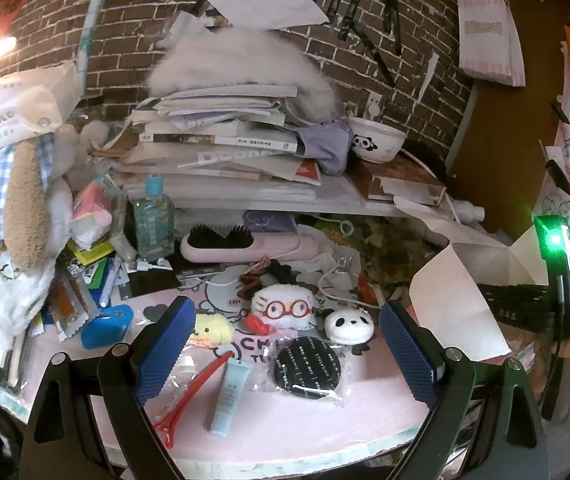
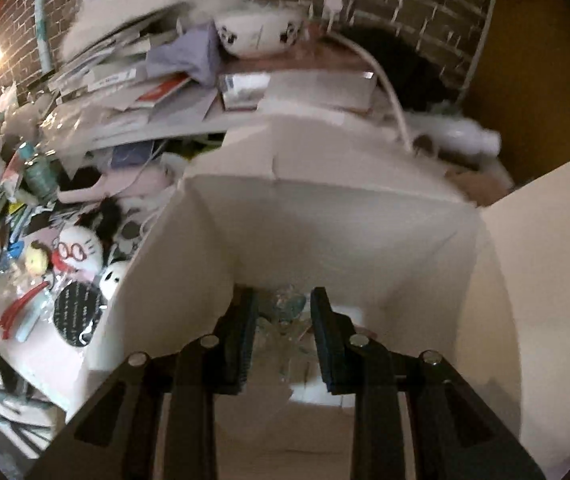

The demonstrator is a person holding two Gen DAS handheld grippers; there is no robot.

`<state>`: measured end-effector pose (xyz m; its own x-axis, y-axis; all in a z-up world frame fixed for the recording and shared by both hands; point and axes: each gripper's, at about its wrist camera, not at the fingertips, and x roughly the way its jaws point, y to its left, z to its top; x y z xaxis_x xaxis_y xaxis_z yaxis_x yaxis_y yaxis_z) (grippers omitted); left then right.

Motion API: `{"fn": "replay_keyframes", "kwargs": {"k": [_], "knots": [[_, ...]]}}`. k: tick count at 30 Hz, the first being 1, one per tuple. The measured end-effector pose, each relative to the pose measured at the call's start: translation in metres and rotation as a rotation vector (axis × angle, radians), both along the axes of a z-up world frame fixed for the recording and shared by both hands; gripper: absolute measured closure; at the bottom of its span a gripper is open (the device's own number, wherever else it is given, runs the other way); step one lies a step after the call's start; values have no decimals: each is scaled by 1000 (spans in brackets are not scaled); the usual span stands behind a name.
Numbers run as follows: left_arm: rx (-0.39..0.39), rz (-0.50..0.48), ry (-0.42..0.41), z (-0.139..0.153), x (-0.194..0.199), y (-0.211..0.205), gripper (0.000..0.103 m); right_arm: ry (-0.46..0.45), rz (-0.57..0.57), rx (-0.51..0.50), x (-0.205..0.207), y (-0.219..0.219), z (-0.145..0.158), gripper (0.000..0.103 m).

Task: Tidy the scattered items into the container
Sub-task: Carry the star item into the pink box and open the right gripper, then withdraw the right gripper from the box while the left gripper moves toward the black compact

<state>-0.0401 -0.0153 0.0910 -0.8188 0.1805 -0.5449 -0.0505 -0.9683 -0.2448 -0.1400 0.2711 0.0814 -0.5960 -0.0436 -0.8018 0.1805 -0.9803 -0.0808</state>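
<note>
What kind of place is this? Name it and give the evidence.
Probably a cluttered bedroom or dorm desk against a brick wall: a stack of books, a pink hairbrush, and small plush toys on the pink mat.

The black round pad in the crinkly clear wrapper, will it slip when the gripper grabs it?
Probably. The black round pad sits in a glossy, loose clear wrapper, so blue fingers may pinch film and slide. It looks flat, thin and light; it should not roll.
</note>
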Motion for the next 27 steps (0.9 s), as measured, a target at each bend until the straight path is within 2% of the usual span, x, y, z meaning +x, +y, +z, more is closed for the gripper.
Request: {"fn": "replay_keyframes", "kwargs": {"k": [6, 11, 14, 18, 23, 27], "knots": [[-1, 7, -17, -5, -2, -1, 11, 14, -14, -2, 6, 4, 3, 79], [-29, 2, -31, -10, -2, -2, 7, 110, -19, 13, 22, -2, 22, 79], [-79, -25, -47, -16, -2, 1, 7, 178, 21, -27, 38, -17, 37, 79], [-126, -11, -81, -25, -4, -1, 7, 236, 120, -85, 60, -51, 49, 79], [-168, 11, -104, -36, -4, -9, 7, 228, 238, -97, 73, -104, 34, 79], [-220, -22, -115, -47, -3, -4, 7, 193, 287, -45, 71, -138, 6, 79]]}}
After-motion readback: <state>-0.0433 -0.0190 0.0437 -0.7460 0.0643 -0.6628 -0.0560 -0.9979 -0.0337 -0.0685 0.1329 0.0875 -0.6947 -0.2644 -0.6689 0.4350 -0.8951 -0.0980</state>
